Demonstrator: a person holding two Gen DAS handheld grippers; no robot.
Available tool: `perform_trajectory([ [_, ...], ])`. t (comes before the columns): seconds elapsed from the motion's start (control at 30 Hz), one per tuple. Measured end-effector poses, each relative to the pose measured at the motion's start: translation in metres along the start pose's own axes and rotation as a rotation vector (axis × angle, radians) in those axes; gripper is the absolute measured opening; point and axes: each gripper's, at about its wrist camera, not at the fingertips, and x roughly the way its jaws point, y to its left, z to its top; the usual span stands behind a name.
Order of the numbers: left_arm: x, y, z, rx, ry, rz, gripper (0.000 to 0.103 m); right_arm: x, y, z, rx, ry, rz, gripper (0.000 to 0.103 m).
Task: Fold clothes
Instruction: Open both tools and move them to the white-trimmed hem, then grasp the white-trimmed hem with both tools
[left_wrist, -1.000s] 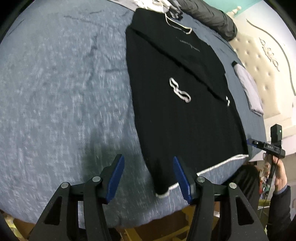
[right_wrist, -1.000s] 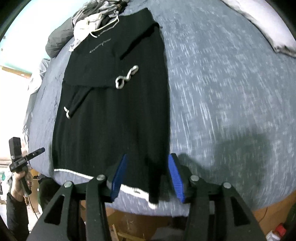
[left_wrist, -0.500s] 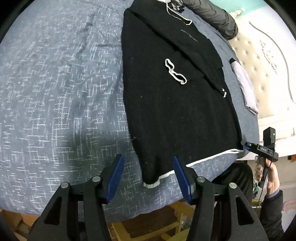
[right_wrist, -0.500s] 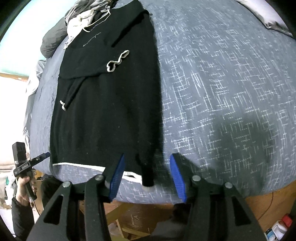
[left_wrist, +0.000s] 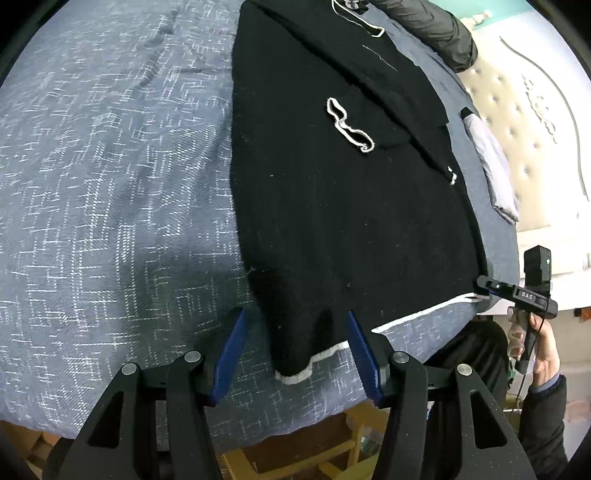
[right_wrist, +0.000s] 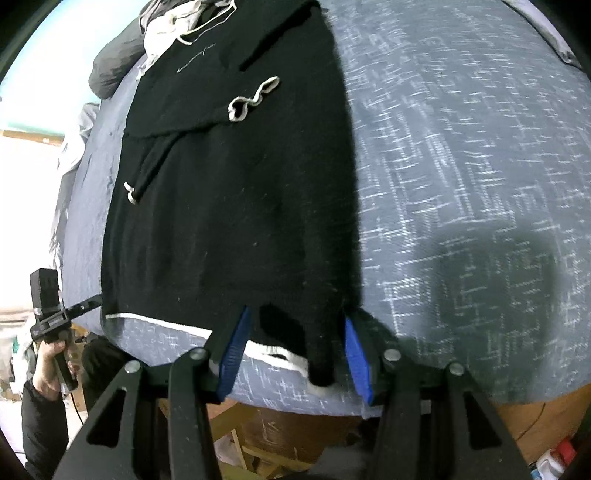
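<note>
Black sweater (left_wrist: 332, 206) flat on the bed (left_wrist: 92, 184), long axis running away from its near edge, hem corners lying between the released fingers of left gripper (left_wrist: 295, 354) and right gripper (right_wrist: 291, 354), both equally near.

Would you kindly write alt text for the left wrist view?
A black sweater with white trim lies flat on a blue-grey bedspread. The open left tongs straddle its near hem corner; the right tongs reach the far corner.
</note>
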Motion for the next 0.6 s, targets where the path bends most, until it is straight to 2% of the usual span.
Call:
perform_trajectory([
  [0.2,0.008,-0.004,-0.001,0.017,0.000,0.014,0.057,0.000,0.002,0.002,-0.008,-0.006,0.020,0.050],
  [0.27,0.009,-0.007,-0.003,0.030,0.000,0.024,0.047,-0.001,0.002,0.002,-0.016,-0.009,0.026,0.046],
  [0.3,0.009,-0.008,-0.003,0.038,0.003,0.024,0.041,-0.001,0.003,0.002,-0.023,-0.011,0.024,0.037],
  [0.37,0.009,-0.011,-0.003,0.056,0.010,0.025,0.018,-0.001,0.005,0.001,-0.045,-0.016,0.014,0.026],
  [0.4,0.009,-0.013,-0.003,0.065,0.013,0.025,0.016,-0.001,0.007,0.001,-0.052,-0.019,0.013,0.021],
  [0.5,0.009,-0.019,-0.005,0.095,0.019,0.022,0.010,-0.004,0.010,0.000,-0.072,-0.030,0.016,0.014],
  [0.6,0.005,-0.026,-0.006,0.126,0.013,0.012,0.008,-0.011,0.015,-0.001,-0.101,-0.046,0.021,0.011],
])
